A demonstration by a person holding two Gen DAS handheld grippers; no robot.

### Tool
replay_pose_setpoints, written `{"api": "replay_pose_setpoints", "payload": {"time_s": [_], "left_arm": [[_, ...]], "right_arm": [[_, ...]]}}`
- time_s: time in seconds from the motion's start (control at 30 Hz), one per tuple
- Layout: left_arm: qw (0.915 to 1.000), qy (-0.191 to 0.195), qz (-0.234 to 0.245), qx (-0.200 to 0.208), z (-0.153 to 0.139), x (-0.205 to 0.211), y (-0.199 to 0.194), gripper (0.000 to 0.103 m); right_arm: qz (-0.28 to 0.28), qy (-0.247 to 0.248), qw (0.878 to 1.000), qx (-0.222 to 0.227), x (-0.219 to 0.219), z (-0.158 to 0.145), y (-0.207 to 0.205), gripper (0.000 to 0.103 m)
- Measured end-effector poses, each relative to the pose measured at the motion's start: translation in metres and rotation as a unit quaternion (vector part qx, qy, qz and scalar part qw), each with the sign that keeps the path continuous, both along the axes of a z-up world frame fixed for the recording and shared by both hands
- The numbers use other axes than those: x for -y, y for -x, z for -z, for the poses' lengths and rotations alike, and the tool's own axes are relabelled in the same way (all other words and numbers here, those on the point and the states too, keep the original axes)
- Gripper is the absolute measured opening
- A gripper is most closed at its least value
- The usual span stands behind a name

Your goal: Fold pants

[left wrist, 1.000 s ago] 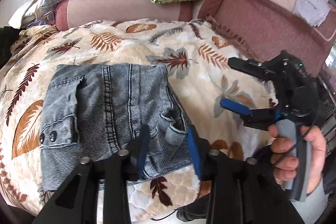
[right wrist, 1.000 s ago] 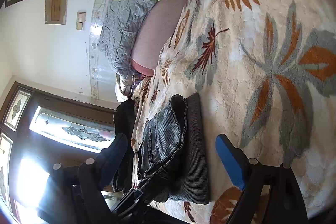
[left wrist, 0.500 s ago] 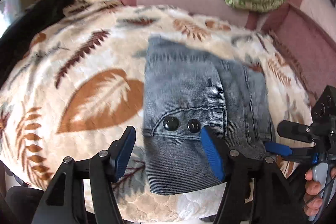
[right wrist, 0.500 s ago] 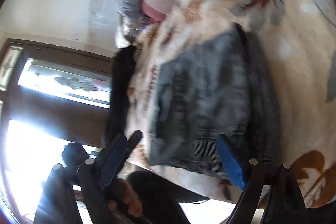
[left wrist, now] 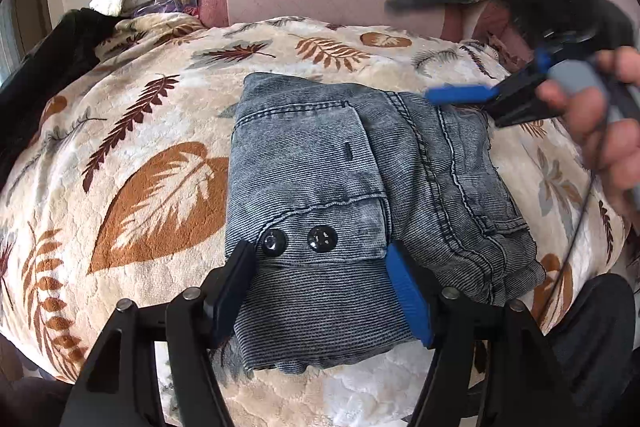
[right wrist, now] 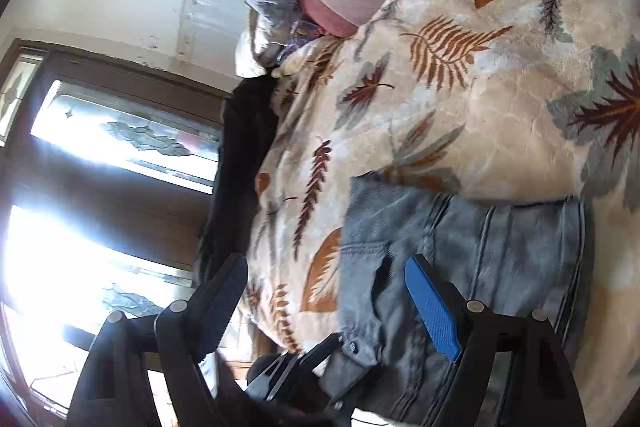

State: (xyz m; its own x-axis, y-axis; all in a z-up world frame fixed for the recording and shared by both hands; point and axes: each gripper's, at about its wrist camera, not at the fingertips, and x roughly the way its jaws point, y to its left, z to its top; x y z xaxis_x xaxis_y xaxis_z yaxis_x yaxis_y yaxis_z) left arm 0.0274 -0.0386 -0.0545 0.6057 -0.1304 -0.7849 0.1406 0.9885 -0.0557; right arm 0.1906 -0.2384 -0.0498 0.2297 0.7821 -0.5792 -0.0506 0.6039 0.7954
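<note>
Left wrist view: opening left gripper straddles the near edge of the folded pants, unclamped.

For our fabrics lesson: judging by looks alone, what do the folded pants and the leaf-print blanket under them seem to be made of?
Folded pants: likely washed blue-grey denim or a fine-ribbed cotton, matte; fine ribbing, faded patches, doubled seam stitching and two dark snaps suggest it.
Leaf-print blanket: probably plush synthetic fleece; its pile looks fluffy, embossed and slightly glossy.

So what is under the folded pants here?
The folded pants lie on a cream blanket printed with leaves, which shows on all sides of them. The blanket directly beneath is covered by the denim, so anything between cannot be seen.
</note>
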Motion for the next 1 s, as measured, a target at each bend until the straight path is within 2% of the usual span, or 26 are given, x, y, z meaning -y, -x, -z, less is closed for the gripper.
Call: {"api": "replay_pose_setpoints", "payload": {"time_s": [0.03, 0.07, 0.1, 0.17, 0.23, 0.3, 0.33, 0.37, 0.4, 0.43, 0.47, 0.5, 0.57, 0.67, 0.73, 0.8, 0.93, 1.0], "left_arm": [[1.0000, -0.006, 0.006, 0.004, 0.000, 0.003, 0.001, 0.072], [0.9999, -0.013, 0.008, 0.007, 0.000, 0.006, 0.001, 0.072], [0.9998, -0.014, 0.009, 0.008, 0.000, 0.006, 0.002, 0.073], [0.9999, 0.004, 0.007, 0.014, -0.003, 0.000, 0.005, 0.073], [0.9986, 0.045, 0.004, 0.027, -0.015, -0.012, 0.009, 0.073], [0.9940, 0.091, -0.008, 0.060, -0.033, -0.027, 0.016, 0.074], [0.9921, 0.101, -0.021, 0.071, -0.039, -0.034, 0.017, 0.074], [0.9908, 0.111, -0.031, 0.071, -0.041, -0.039, 0.015, 0.074], [0.9908, 0.120, -0.029, 0.055, -0.036, -0.040, 0.009, 0.074], [0.9920, 0.123, -0.019, 0.021, -0.025, -0.039, 0.001, 0.074], [0.9921, 0.123, -0.018, -0.011, -0.013, -0.040, -0.003, 0.074], [0.9901, 0.135, -0.031, -0.021, -0.006, -0.046, -0.001, 0.074], [0.9804, 0.189, -0.056, -0.003, -0.008, -0.066, 0.007, 0.074], [0.9584, 0.270, -0.091, 0.019, -0.016, -0.100, 0.010, 0.074], [0.9416, 0.322, -0.097, -0.008, -0.003, -0.113, 0.002, 0.074], [0.9251, 0.365, -0.092, -0.047, 0.016, -0.116, -0.005, 0.074], [0.9147, 0.387, -0.092, -0.073, 0.030, -0.112, -0.012, 0.073], [0.9187, 0.380, -0.085, -0.067, 0.028, -0.109, -0.015, 0.072]], "right_arm": [[0.005, 0.020, 0.999, -0.040, 0.000, 0.027, -0.008, 0.081], [0.018, 0.006, 0.998, -0.061, 0.003, 0.047, -0.010, 0.072], [0.029, -0.006, 0.998, -0.053, 0.007, 0.048, -0.008, 0.072], [0.023, 0.009, 0.999, -0.038, 0.006, 0.032, -0.004, 0.072], [0.011, 0.037, 0.999, -0.007, 0.002, 0.007, 0.001, 0.073], [0.001, 0.049, 0.998, 0.031, 0.004, -0.010, 0.010, 0.077], [0.011, 0.080, 0.996, 0.032, 0.008, -0.007, 0.014, 0.083], [0.017, 0.126, 0.992, 0.014, 0.009, 0.005, 0.014, 0.092], [0.014, 0.166, 0.986, -0.024, 0.015, 0.025, 0.011, 0.092], [0.009, 0.172, 0.984, -0.053, 0.018, 0.038, 0.011, 0.090], [0.007, 0.182, 0.983, -0.038, 0.015, 0.031, 0.011, 0.090], [-0.005, 0.196, 0.980, -0.028, 0.008, 0.017, 0.009, 0.090], [-0.030, 0.195, 0.980, 0.017, -0.012, -0.020, 0.003, 0.090], [-0.082, 0.233, 0.967, 0.067, -0.059, -0.066, -0.017, 0.090], [-0.134, 0.284, 0.946, 0.080, -0.106, -0.081, -0.040, 0.090], [-0.186, 0.341, 0.919, 0.071, -0.152, -0.075, -0.060, 0.090], [-0.261, 0.432, 0.863, 0.035, -0.216, -0.039, -0.081, 0.087], [-0.287, 0.470, 0.834, 0.031, -0.235, -0.021, -0.083, 0.083]]}}
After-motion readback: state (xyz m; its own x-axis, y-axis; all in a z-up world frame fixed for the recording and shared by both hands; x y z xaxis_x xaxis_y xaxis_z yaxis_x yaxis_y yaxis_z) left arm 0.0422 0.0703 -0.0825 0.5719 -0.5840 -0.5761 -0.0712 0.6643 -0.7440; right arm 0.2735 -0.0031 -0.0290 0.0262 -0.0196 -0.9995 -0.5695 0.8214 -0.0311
